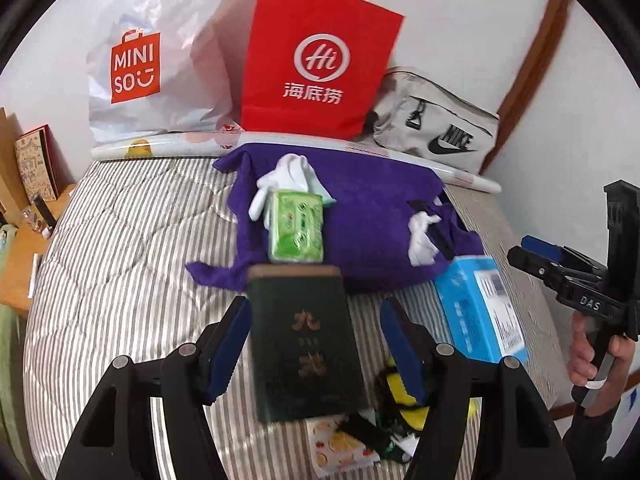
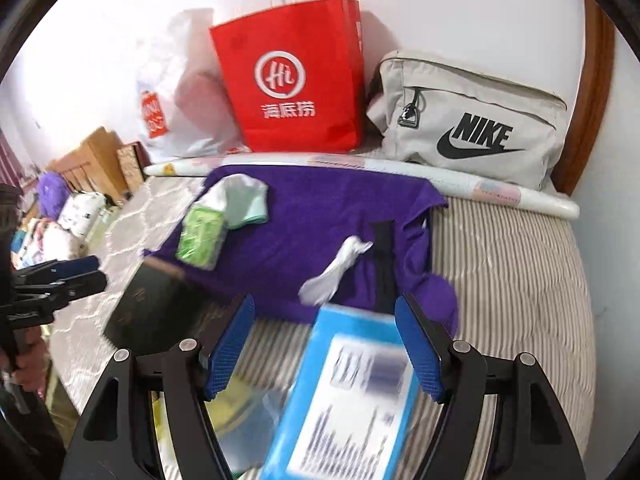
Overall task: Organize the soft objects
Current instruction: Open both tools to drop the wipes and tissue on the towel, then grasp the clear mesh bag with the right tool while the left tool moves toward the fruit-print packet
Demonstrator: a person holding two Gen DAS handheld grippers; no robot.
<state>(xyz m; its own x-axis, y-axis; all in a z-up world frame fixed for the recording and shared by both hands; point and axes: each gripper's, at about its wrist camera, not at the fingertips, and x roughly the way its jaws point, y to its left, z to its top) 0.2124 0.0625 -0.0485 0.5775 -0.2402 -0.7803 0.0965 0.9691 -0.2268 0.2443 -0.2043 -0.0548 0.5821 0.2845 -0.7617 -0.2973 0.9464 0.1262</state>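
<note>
A purple garment (image 1: 360, 216) lies spread on the striped bed, with a white sock (image 1: 288, 176), a green tissue pack (image 1: 298, 226) and a white cloth scrap (image 1: 422, 236) on it. A dark green box (image 1: 304, 344) lies in front of it, seen between the fingers of my left gripper (image 1: 313, 302), which is open and hangs above the box without gripping it. My right gripper (image 2: 325, 300) is open too, over a blue box (image 2: 348, 392) that rests on the bed. Each gripper also shows in the other's view: the right gripper (image 1: 524, 250) and the left gripper (image 2: 98, 270).
Against the wall stand a white Miniso bag (image 1: 160, 64), a red paper bag (image 1: 316, 64) and a grey Nike bag (image 1: 436, 120), behind a rolled white sheet (image 1: 168, 146). Yellow-and-black fabric (image 1: 404, 396) lies near the front edge. A wooden shelf (image 1: 24, 216) is left of the bed.
</note>
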